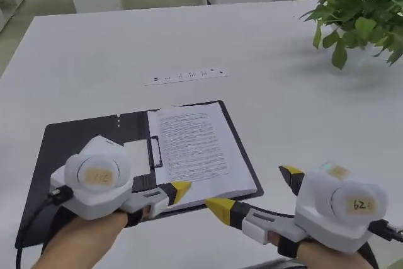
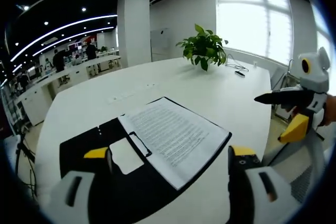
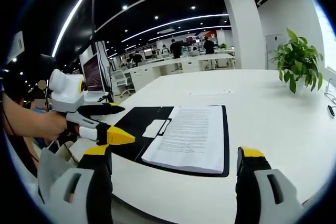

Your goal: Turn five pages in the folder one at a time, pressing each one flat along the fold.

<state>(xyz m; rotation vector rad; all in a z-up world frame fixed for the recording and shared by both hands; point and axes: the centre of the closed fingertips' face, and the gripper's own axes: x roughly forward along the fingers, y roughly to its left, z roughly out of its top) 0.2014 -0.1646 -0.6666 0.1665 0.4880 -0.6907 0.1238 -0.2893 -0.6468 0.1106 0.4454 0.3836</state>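
left claw (image 2: 169,153) and right claw (image 1: 253,188) both wide, empty, hovering off near edge of the open folder (image 1: 94,137); looks staged for a page (image 1: 192,146) grab.

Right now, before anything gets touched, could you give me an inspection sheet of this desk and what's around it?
Surface: white table, with a socket strip set into it.
Job's things: black folder lying open; stack of printed pages lying flat on its right half; clip at the pages' left edge.
Clutter: potted plant at the far right.
Grippers: left gripper open, above the folder's near edge; right gripper open, over the table beside it; both hold nothing.
Cables: black cable trailing from the left gripper.
Surroundings: open office with desks, people far off, ceiling lights.
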